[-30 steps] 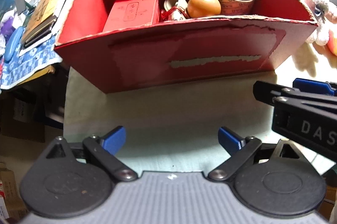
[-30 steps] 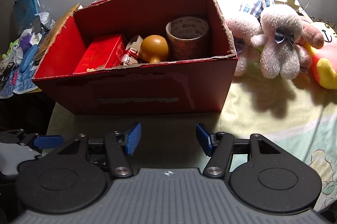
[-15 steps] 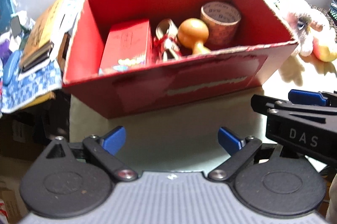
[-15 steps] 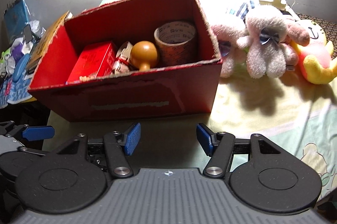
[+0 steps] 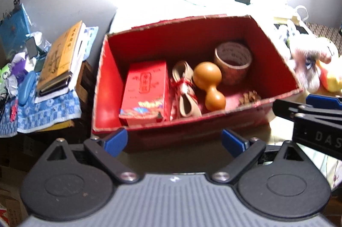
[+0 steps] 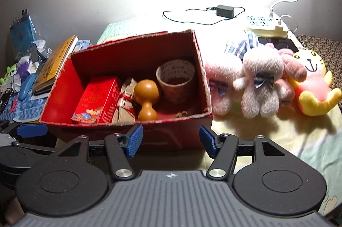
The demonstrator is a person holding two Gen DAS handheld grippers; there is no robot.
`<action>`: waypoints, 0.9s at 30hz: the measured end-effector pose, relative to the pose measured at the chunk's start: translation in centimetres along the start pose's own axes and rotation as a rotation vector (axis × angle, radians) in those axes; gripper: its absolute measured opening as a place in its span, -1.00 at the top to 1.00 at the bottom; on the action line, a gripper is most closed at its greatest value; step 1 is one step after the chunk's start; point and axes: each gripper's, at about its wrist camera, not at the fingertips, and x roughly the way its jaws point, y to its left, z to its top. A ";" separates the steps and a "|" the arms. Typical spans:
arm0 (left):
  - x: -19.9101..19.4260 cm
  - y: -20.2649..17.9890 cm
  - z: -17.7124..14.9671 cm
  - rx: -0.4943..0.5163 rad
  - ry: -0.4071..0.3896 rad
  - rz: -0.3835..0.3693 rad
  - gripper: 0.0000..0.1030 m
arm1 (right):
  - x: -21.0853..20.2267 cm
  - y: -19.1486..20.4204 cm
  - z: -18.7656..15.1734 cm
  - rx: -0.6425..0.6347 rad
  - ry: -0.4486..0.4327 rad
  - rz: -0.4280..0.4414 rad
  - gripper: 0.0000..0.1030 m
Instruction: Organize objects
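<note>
A red cardboard box (image 5: 277,60) (image 6: 203,77) stands open on the bed. Inside lie a red packet (image 5: 147,88) (image 6: 98,96), a folded strap tied with red string (image 5: 185,90) (image 6: 126,98), a wooden gourd (image 5: 210,84) (image 6: 146,96), a roll of printed tape (image 5: 233,62) (image 6: 175,77) and a small brown piece (image 5: 249,96) (image 6: 181,114). My left gripper (image 5: 174,140) is open and empty, in front of the box. My right gripper (image 6: 171,140) is open and empty, beside it.
Plush toys (image 6: 263,81) (image 5: 310,62) lie right of the box. A yellow book (image 5: 61,56) (image 6: 53,62) and clutter sit on a blue cloth (image 5: 42,111) at left. A charger (image 6: 225,10) and power strip (image 6: 265,24) lie behind.
Both grippers have risen and pulled back from the box, so I see down into it. Both stay open and empty.
</note>
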 end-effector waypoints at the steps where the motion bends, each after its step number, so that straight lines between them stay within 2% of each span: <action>1: -0.1 0.1 0.3 -0.005 -0.004 -0.002 -0.85 | -0.1 -0.1 0.3 0.003 -0.008 0.000 -0.20; 12: 0.5 0.6 3.5 -0.023 -0.072 0.058 -0.85 | 0.1 0.4 3.6 0.038 -0.100 -0.029 -0.20; 15: 0.8 0.8 4.1 -0.025 -0.088 0.078 -0.85 | 0.4 0.8 3.9 0.029 -0.111 -0.042 -0.26; 27: 3.6 1.7 4.5 -0.054 -0.053 0.091 -0.85 | 3.7 1.3 4.2 0.007 -0.058 -0.052 -0.30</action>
